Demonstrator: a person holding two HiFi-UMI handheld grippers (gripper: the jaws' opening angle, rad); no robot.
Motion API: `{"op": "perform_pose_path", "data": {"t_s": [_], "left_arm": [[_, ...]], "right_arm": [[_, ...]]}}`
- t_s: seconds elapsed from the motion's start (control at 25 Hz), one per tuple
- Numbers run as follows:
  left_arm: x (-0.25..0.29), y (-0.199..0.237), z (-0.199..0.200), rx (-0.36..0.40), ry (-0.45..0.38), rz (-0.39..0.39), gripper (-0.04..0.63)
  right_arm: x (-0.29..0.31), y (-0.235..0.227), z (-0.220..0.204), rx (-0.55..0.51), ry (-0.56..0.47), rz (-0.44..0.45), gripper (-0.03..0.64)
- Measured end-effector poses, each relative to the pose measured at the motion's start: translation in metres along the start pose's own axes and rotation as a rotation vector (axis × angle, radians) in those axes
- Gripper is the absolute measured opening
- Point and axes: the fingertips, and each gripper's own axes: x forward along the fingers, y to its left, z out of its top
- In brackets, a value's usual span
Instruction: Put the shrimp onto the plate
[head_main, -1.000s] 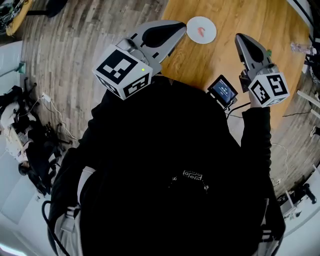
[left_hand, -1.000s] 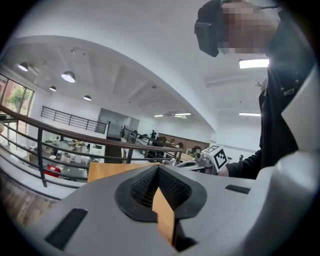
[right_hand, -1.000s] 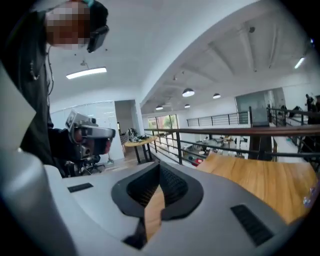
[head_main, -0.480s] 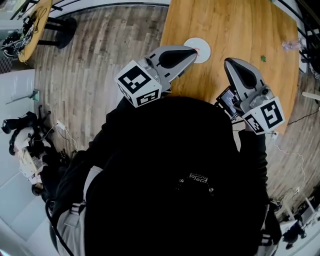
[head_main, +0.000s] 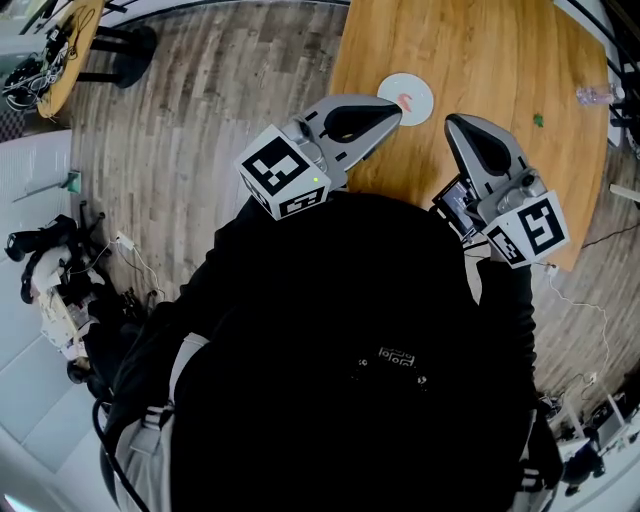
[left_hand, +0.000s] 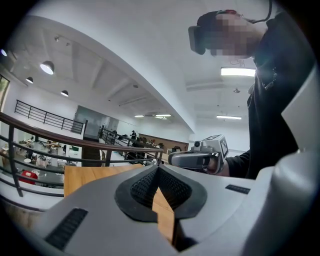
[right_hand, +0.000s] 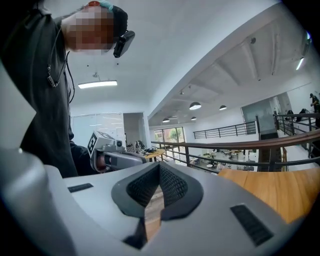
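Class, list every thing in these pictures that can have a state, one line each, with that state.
Grey left gripper: shut, nothing between its jaws.
Grey right gripper: shut, nothing between its jaws.
Round white plate: flat on the wooden table, beyond both grippers.
Pink shrimp: lying on the round white plate.
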Motion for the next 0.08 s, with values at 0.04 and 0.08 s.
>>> {"op": "perform_pose_path", "data": {"t_s": [0.04, 0.08], "left_arm": [[-0.004, 0.0037, -0.0007, -0.002, 0.001, 0.001, -0.002], [-0.0079, 0.0075, -0.0014, -0.005, 0.001, 0.002, 0.0]], "right_arm": [[0.0068, 0.0024, -0.0015, -0.001, 0.006, 0.006, 0.017], [0.0135, 0.0047, -0.003, -0.003, 0.011, 0.012, 0.017]]}}
